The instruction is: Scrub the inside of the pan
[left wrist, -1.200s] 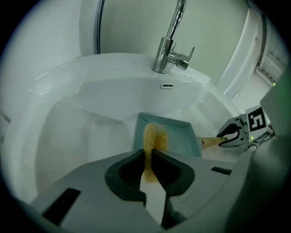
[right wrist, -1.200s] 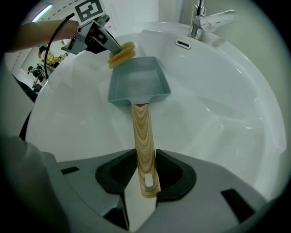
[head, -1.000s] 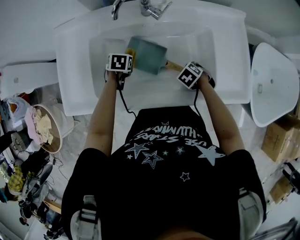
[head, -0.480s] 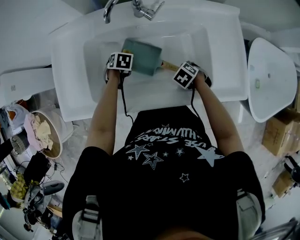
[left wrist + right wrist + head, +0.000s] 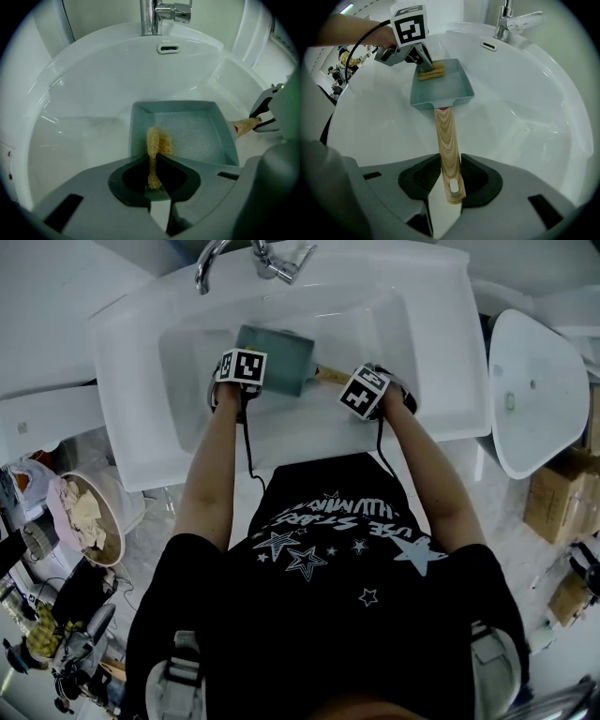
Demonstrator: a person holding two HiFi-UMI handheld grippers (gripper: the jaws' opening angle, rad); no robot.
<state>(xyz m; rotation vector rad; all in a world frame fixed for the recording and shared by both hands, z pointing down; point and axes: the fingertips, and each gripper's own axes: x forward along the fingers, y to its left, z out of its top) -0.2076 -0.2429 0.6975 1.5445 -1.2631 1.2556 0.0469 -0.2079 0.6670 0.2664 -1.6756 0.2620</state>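
Note:
A square grey-green pan with a wooden handle sits inside the white sink. My right gripper is shut on the end of that handle, at the pan's right. My left gripper is shut on a tan loofah scrubber, whose tip rests on the pan's inner floor near its left wall. The pan's far side lies toward the tap.
A chrome tap stands at the sink's far rim, with an overflow slot below it. A second white basin lies to the right, cardboard boxes beyond it. A basket of cloths sits on the floor at left.
The pan and both grippers have shifted slightly left and up in the head view, partly with the camera. Both grips are unchanged.

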